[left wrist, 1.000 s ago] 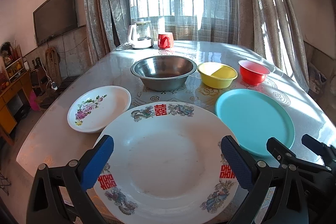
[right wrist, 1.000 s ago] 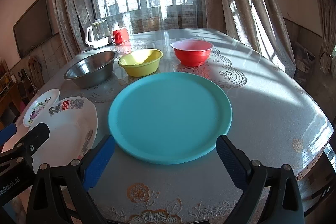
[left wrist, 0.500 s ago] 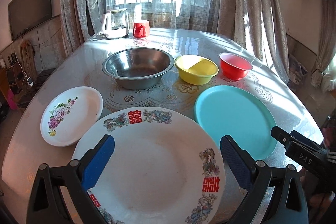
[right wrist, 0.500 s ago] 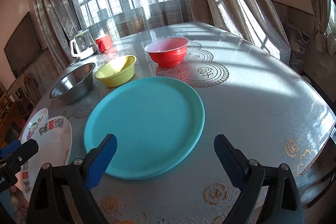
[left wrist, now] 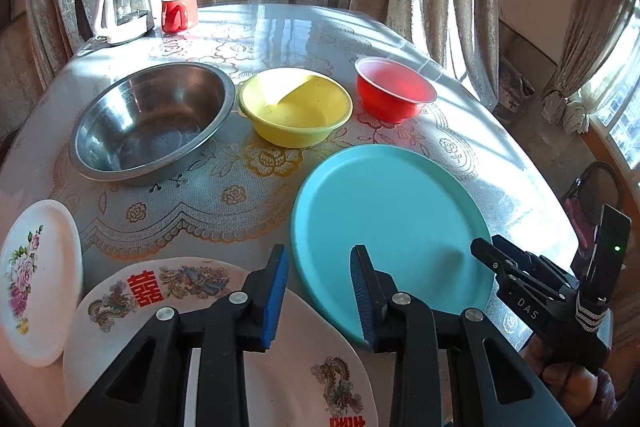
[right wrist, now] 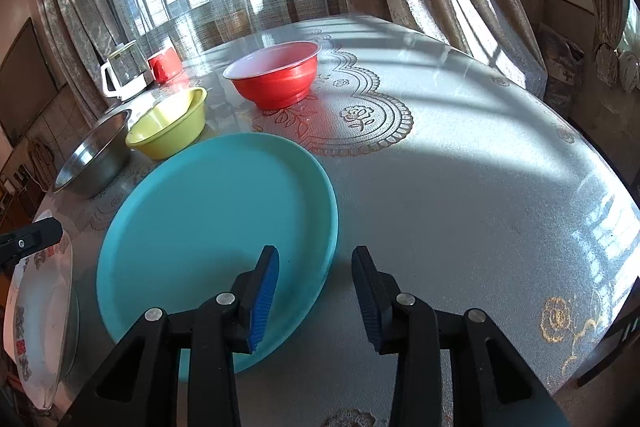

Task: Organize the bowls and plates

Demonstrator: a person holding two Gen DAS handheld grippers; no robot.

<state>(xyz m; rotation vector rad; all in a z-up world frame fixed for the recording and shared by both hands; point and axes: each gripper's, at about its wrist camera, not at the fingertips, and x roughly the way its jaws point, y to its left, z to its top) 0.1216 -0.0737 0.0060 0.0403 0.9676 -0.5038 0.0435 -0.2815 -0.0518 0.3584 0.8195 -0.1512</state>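
The left tool (left wrist: 319, 289) hangs over the gap between the big white dragon-print plate (left wrist: 224, 331) and the turquoise plate (left wrist: 390, 227), its jaws just drawn in to a narrow gap with nothing pinched. The right tool (right wrist: 315, 289) straddles the turquoise plate's near right rim – jaws also just narrowed, pads not pressing it. On the worktop (right wrist: 460, 163), a steel bowl (left wrist: 154, 123), yellow bowl (left wrist: 296, 107) and red bowl (left wrist: 394, 89) line the far side – a small floral plate (left wrist: 36, 279) sits near left.
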